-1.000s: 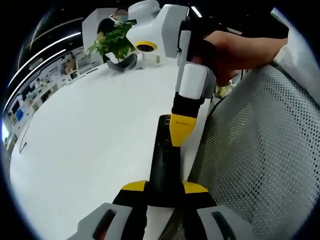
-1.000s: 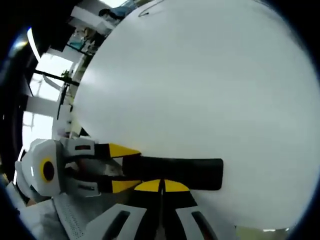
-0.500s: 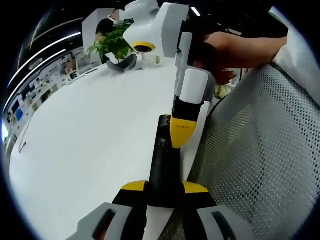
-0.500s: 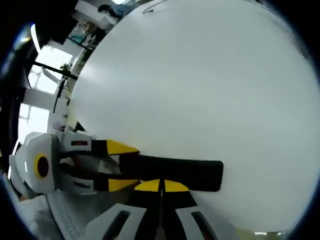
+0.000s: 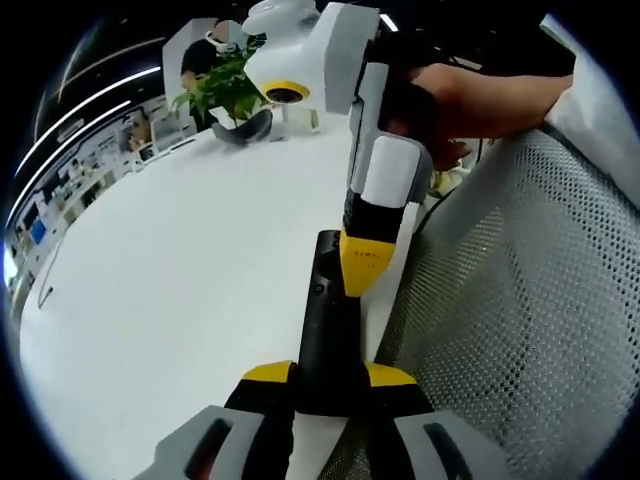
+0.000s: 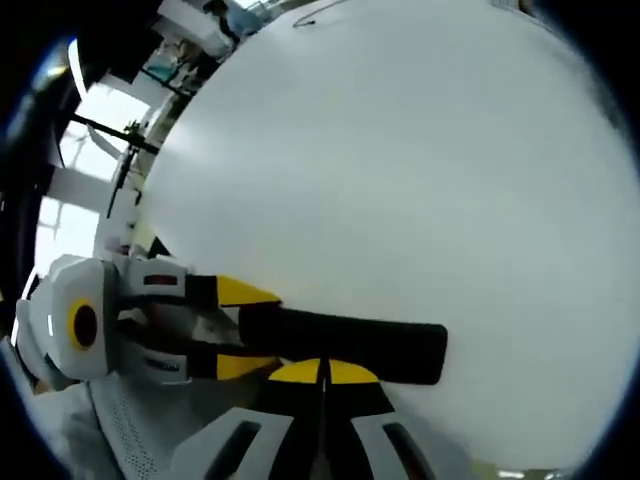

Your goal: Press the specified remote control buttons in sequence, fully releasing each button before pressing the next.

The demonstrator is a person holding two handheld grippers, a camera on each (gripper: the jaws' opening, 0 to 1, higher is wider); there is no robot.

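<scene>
Left gripper view: the left tongs (image 5: pixel 328 375) rise from the bottom edge, their yellow-tipped jaws closed on the near end of the black remote control (image 5: pixel 327 320). The remote control lies lengthwise away from the camera, at the right-hand edge of the white surface (image 5: pixel 180 280). The right tongs (image 5: pixel 363 283) enter from above, held by a hand (image 5: pixel 470 100); their jaws are brought together into a single yellow tip that meets the top face of the remote control toward its far end. Beside the surface edge stands a grey mesh chair (image 5: pixel 510 300). At the far side of the surface are a green plant (image 5: pixel 228 85) and a dark curved object (image 5: pixel 248 127).

Right gripper view: the right tongs (image 6: pixel 322 372) show both yellow tips pressed together with no gap, touching the long side of the remote control (image 6: pixel 345 343), which runs across the lower part of the picture. The left tongs (image 6: pixel 235 328) come in from the left, one yellow jaw on each side of the remote control's end, clamping it. The white surface (image 6: pixel 400 180) extends beyond.
</scene>
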